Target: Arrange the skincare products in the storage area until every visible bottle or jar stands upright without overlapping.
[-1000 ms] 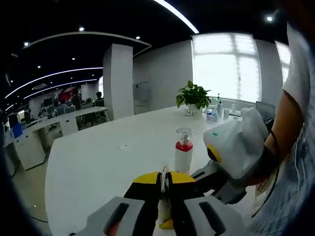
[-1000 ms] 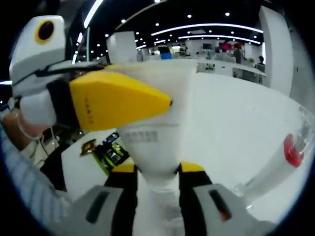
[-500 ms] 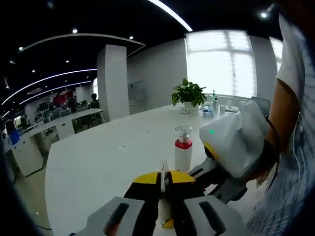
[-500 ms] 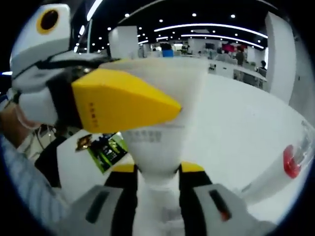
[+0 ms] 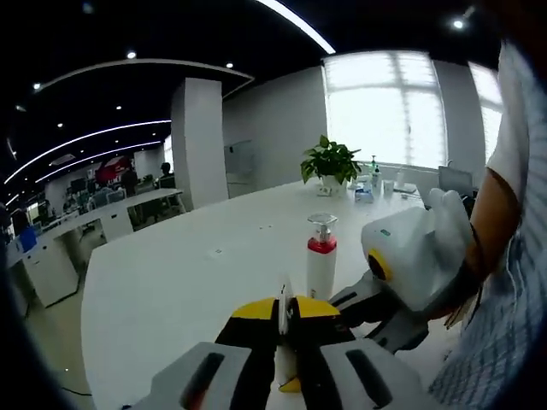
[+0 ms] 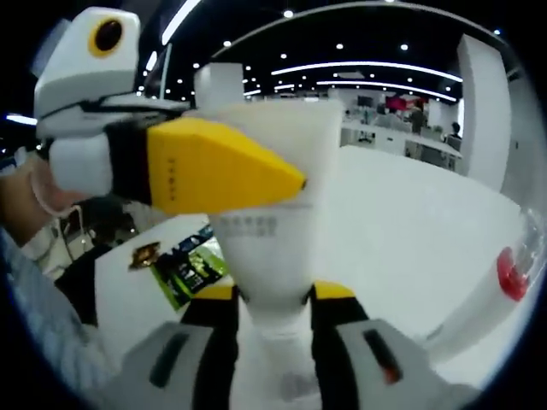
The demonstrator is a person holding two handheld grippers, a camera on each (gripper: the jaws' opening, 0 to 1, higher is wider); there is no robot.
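Observation:
A white squeeze tube (image 6: 272,222) is held off the table between both grippers. My right gripper (image 6: 273,297) is shut on its narrow end, and the tube flares upward from the jaws. My left gripper (image 5: 285,322) is shut on the tube's thin crimped edge (image 5: 285,309). In the right gripper view, the left gripper's yellow jaw (image 6: 218,166) lies across the tube's wide end. In the left gripper view, the right gripper (image 5: 402,273) comes in from the right. Just behind it, a white pump bottle (image 5: 321,265) with a red collar stands upright on the white table (image 5: 171,282); the same pump bottle (image 6: 500,286) is also at the right edge.
A potted plant (image 5: 332,162) and several small bottles (image 5: 376,184) stand at the table's far end by the window. A green and black packet (image 6: 188,269) lies on the table to the left. A person's arm (image 5: 496,205) and sleeve are at the right.
Both grippers still hold the tube. In the left gripper view the right gripper has drifted slightly right and down, and the views have shifted a little with the hands.

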